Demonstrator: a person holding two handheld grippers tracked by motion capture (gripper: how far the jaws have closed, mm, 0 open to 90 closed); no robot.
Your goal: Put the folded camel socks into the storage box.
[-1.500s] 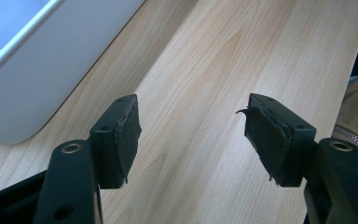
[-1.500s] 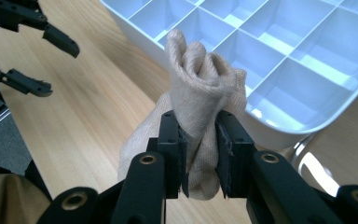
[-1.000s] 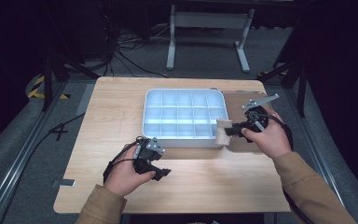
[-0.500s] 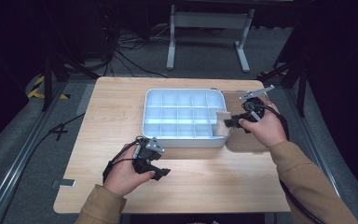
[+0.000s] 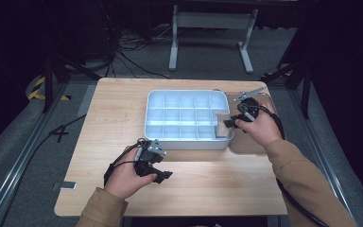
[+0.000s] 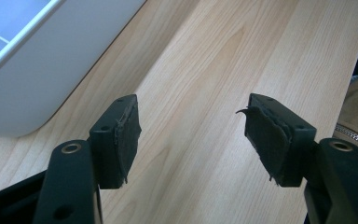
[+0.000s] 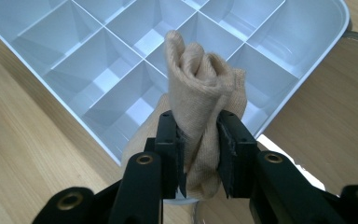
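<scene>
The rolled sock (image 7: 204, 88), beige and knitted, stands clamped between the two jaws of the right tool (image 7: 201, 154), its bunched top rising above the pads and its lower end hanging below them; it is held just over the near right corner of the white divided tray (image 7: 46, 70). It looks light and soft, so weight should be no trouble, but the knit squashes and can unroll or slide if the squeeze eases. The best hold seems to be where it is taken now, across the thick middle of the roll, with all layers caught together; a pinch on one loose edge would likely let the bundle open. In the high view the sock (image 5: 227, 124) sits at the tray's notched corner (image 5: 220, 101), beside the right tool (image 5: 236, 121). The left tool (image 6: 193, 140) rests low over the bare wooden worktop (image 6: 205, 56), jaws well apart with nothing between them, near the tray's front wall.
</scene>
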